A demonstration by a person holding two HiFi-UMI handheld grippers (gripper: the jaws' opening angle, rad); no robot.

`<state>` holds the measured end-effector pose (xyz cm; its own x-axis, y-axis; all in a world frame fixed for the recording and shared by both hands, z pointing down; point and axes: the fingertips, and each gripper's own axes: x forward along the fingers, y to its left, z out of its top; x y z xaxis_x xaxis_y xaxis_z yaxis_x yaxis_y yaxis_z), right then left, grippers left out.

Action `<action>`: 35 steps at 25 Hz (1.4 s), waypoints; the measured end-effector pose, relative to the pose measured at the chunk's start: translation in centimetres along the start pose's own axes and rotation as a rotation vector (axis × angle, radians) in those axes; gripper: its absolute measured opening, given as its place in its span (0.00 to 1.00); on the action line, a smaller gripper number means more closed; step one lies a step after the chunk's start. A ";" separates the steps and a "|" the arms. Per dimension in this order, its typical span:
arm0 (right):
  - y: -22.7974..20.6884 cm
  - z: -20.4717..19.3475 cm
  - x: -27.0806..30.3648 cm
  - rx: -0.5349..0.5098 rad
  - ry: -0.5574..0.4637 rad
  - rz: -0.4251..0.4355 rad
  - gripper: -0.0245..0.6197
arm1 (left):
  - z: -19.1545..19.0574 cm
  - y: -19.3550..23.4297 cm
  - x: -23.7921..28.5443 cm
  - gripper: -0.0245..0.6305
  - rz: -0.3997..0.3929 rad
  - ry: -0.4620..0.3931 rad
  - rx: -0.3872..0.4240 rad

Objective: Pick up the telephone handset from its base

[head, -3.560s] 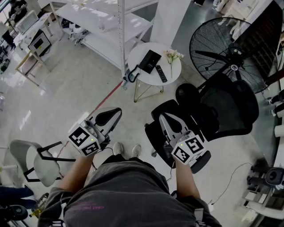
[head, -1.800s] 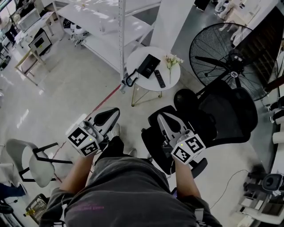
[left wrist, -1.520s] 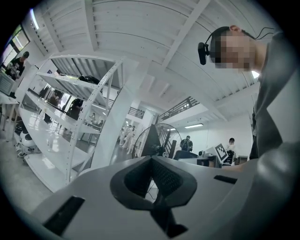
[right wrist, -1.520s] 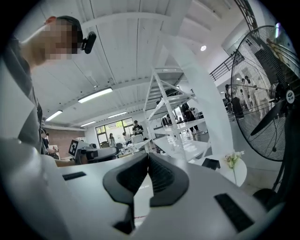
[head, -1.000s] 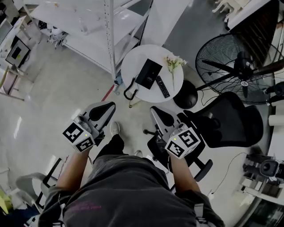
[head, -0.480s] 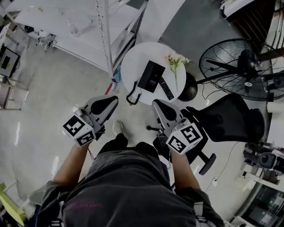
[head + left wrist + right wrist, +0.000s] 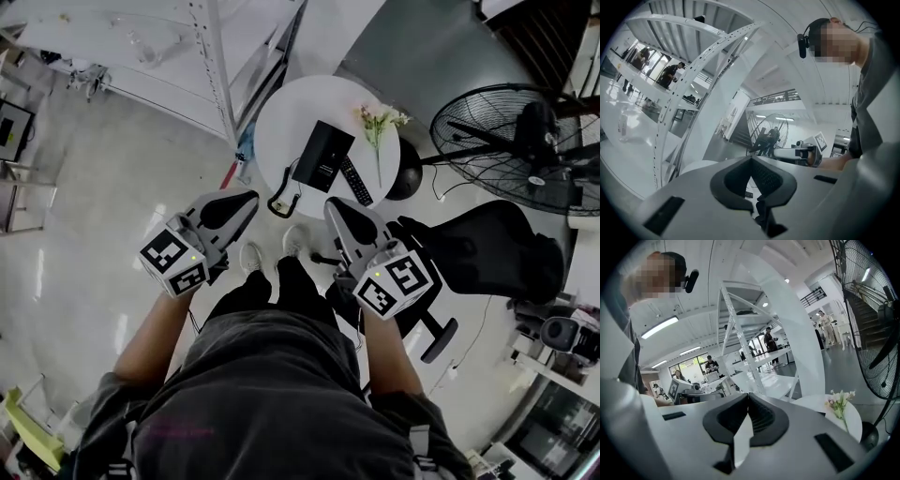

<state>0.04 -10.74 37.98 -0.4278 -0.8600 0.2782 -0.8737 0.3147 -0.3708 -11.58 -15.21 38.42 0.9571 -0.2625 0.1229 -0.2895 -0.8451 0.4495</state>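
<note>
In the head view, a round white table (image 7: 281,117) is seen at upper centre. The black telephone base (image 7: 333,157) lies on it, with the telephone handset (image 7: 309,150) resting along the base's left side, dark on dark and hard to separate. A coiled cord (image 7: 279,202) hangs over the table's lower left edge. A remote control (image 7: 356,180) lies just right of the base, and a sprig of flowers (image 7: 380,122) is placed beyond it. The left gripper (image 7: 247,198) and right gripper (image 7: 334,206) are held below the table, both apart from the handset. A fan (image 7: 511,141) and an office chair (image 7: 487,248) are seen at right.

In the left gripper view, the left gripper's (image 7: 751,160) jaws are pressed together with nothing between them.

In the right gripper view, the right gripper's (image 7: 748,397) jaws are likewise pressed together and empty; the flowers (image 7: 840,401) and table (image 7: 853,420) are seen at lower right.
</note>
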 end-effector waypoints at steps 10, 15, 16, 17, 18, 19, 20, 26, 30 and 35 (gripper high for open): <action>-7.4 -0.9 2.4 0.030 0.042 0.017 0.07 | -3.7 4.2 8.2 0.06 0.010 0.062 -0.041; -10.9 -1.9 3.1 0.046 0.076 0.030 0.07 | -6.8 6.8 12.3 0.06 0.031 0.110 -0.079; -11.6 -2.2 3.2 0.051 0.085 0.034 0.07 | -7.4 7.2 13.0 0.06 0.032 0.120 -0.086; -12.2 -2.5 3.4 0.058 0.093 0.036 0.07 | -8.0 7.6 13.8 0.06 0.034 0.131 -0.091; -12.9 -2.8 3.5 0.065 0.100 0.038 0.07 | -8.7 8.1 14.5 0.06 0.035 0.143 -0.095; -13.5 -3.1 3.6 0.072 0.106 0.038 0.07 | -9.3 8.5 15.2 0.06 0.038 0.156 -0.098; -14.2 -3.4 3.6 0.080 0.112 0.038 0.07 | -10.0 8.9 15.8 0.06 0.042 0.169 -0.102; -17.3 -5.5 3.6 0.118 0.143 0.034 0.07 | -13.7 11.0 18.8 0.06 0.052 0.227 -0.115; -18.7 -6.3 3.8 0.132 0.155 0.028 0.07 | -15.6 12.7 19.9 0.06 0.068 0.264 -0.120; -20.4 -7.9 4.3 0.157 0.174 0.023 0.07 | -18.0 14.9 21.5 0.12 0.057 0.323 -0.131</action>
<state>14.23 -17.68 53.79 -0.4923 -0.7669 0.4117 -0.8227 0.2554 -0.5079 4.99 -25.03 63.70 0.9005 -0.1289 0.4153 -0.3585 -0.7607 0.5412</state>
